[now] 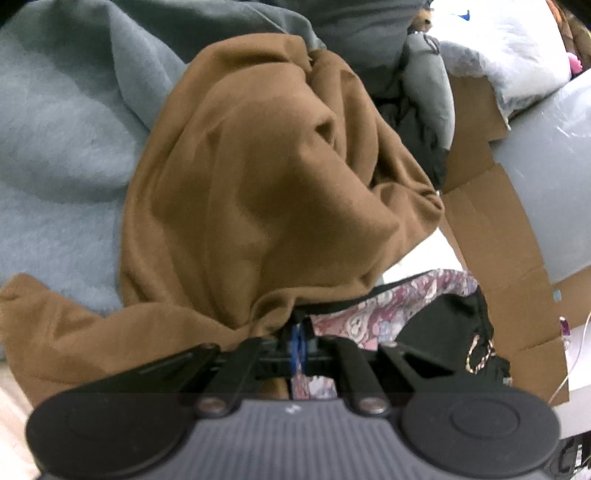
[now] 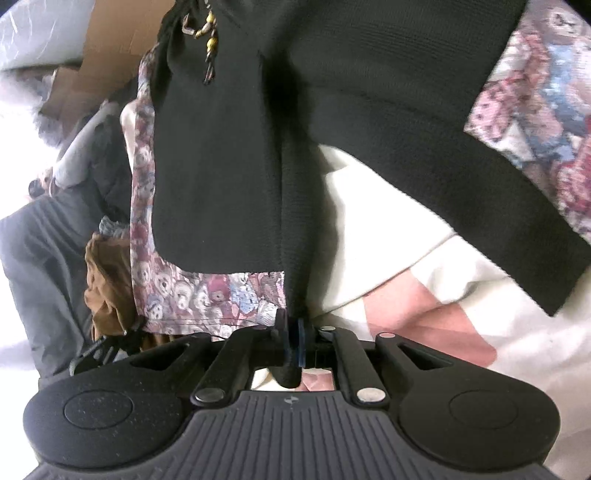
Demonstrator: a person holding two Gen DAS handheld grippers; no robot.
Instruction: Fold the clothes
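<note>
A bear-print garment (image 2: 207,291) with black knit panels (image 2: 221,166) hangs stretched in the right wrist view, with a beaded cord (image 2: 210,22) near its top. My right gripper (image 2: 294,345) is shut on a fold of the black knit, which runs down between the blue pads. In the left wrist view, the bear-print garment (image 1: 369,314) shows its dark-trimmed edge running into my left gripper (image 1: 298,343), whose pads are shut on it. A crumpled brown garment (image 1: 258,177) lies heaped just beyond and partly over that gripper.
A blue-grey fleece blanket (image 1: 55,129) lies left of the brown heap. A cardboard box (image 1: 498,229) and a pale plastic bag (image 1: 554,166) stand to the right. Cream and pink bedding (image 2: 424,288) lies under the hanging garment, with dark grey clothes (image 2: 37,258) at the left.
</note>
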